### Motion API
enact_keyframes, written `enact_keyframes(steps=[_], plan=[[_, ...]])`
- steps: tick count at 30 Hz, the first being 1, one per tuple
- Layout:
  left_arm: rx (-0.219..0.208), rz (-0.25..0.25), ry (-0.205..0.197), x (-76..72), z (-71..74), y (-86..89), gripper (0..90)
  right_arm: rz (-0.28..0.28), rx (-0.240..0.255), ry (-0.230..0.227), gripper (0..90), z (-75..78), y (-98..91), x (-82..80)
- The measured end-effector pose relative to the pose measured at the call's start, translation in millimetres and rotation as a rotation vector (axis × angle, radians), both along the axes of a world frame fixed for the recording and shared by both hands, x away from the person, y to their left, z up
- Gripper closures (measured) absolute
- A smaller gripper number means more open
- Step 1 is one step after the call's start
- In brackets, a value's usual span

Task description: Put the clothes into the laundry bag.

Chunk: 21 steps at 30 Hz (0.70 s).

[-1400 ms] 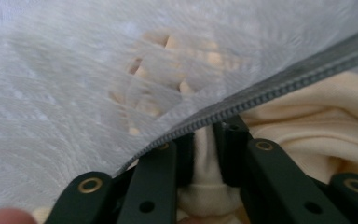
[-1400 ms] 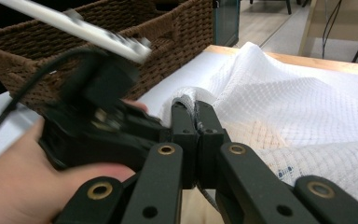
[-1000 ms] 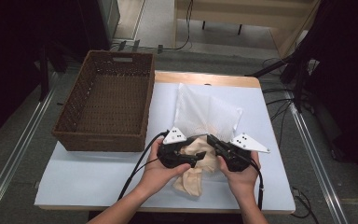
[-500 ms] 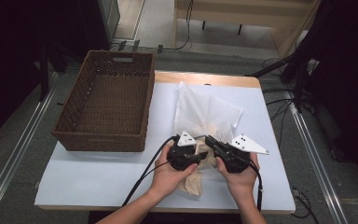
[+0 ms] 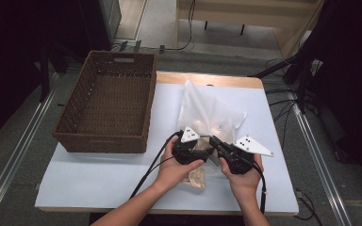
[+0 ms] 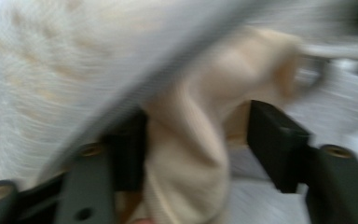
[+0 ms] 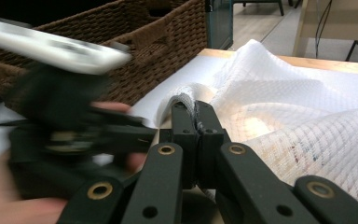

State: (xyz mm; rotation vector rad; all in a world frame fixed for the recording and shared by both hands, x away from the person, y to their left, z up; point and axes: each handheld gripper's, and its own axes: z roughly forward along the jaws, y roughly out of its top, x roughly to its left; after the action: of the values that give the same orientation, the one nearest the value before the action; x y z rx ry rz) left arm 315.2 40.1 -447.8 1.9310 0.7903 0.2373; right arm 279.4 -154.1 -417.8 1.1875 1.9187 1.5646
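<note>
The left gripper [image 5: 206, 153] has slid toward the mesh bag [image 5: 209, 113], jaws just reopening around cream cloth [image 6: 191, 154]; the right gripper [image 7: 195, 122] stays clamped on the bag's edge.

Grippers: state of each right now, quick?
Left gripper: jaws just opening, apart around the beige cloth, not clamped.
Right gripper: shut on the mesh bag edge.

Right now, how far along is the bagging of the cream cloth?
Part done: some of the cream cloth is in the white mesh bag. In hand: the right gripper clamps the bag's edge; the left gripper, jaws just reopened, straddles the cloth. Left: the cloth's tail by the hands, outside the bag; wicker basket holds nothing.
</note>
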Motion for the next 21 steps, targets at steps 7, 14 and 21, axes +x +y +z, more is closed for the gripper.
enact_keyframes(steps=[7,14,21], plan=[[-0.025,0.131,-0.047,-24.5,18.5,58.8,34.4,0.000,-0.009,0.019,90.0,-4.8,-2.5,3.2],[0.085,0.205,0.158,-14.2,-26.2,67.9,26.2,0.014,-0.022,0.028,90.0,-7.5,5.0,3.6],[0.088,0.157,0.183,-10.4,-27.9,50.7,40.9,0.019,-0.028,0.039,90.0,-12.3,7.2,5.9]])
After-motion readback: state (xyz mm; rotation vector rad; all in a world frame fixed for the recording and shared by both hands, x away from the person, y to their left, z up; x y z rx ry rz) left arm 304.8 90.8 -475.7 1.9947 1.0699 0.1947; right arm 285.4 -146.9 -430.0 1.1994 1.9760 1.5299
